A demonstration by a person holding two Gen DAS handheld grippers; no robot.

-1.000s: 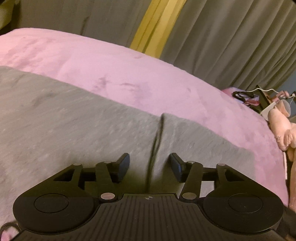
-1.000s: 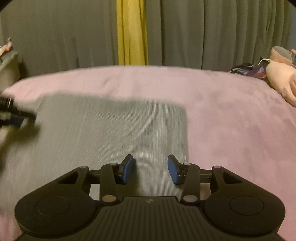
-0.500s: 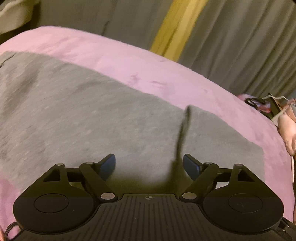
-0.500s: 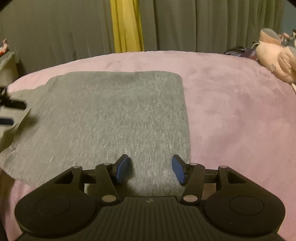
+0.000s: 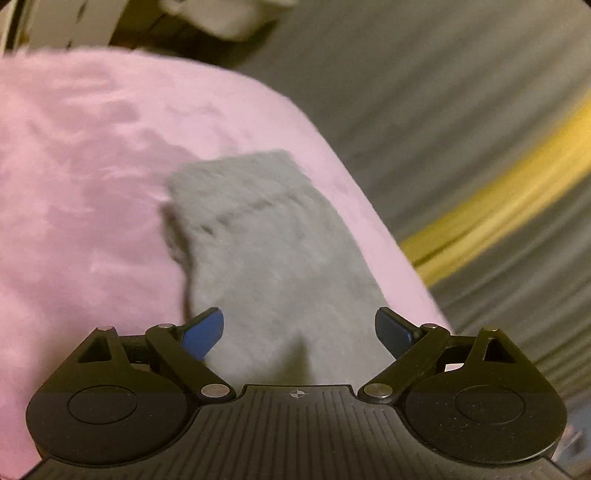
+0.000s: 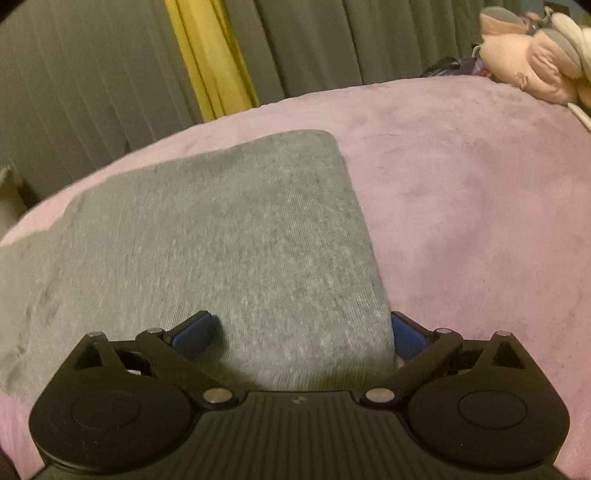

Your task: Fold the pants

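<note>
The grey pants (image 6: 229, 236) lie flat on the pink bed cover (image 6: 480, 206), folded over so one straight edge runs down the right. My right gripper (image 6: 301, 334) hovers low over the near right corner of that fold, jaws opening wide, the cloth lying under them but not pinched. In the blurred, tilted left wrist view a narrow grey leg end (image 5: 273, 243) stretches away across the pink bed cover (image 5: 81, 206). My left gripper (image 5: 299, 330) stands over its near part, jaws opening wide, nothing clamped between the blue pads (image 5: 201, 332).
Grey curtains with a yellow strip (image 6: 210, 59) hang behind the bed. A pink plush toy (image 6: 535, 70) and dark tangled items sit at the far right of the bed. Pale furniture (image 5: 221, 14) shows at the top of the left wrist view.
Both grippers' jaws have spread much wider. The left gripper swung sideways and rolled, so its view now shows a narrow leg end instead of the broad grey panel. The right gripper dipped closer to the fold.
</note>
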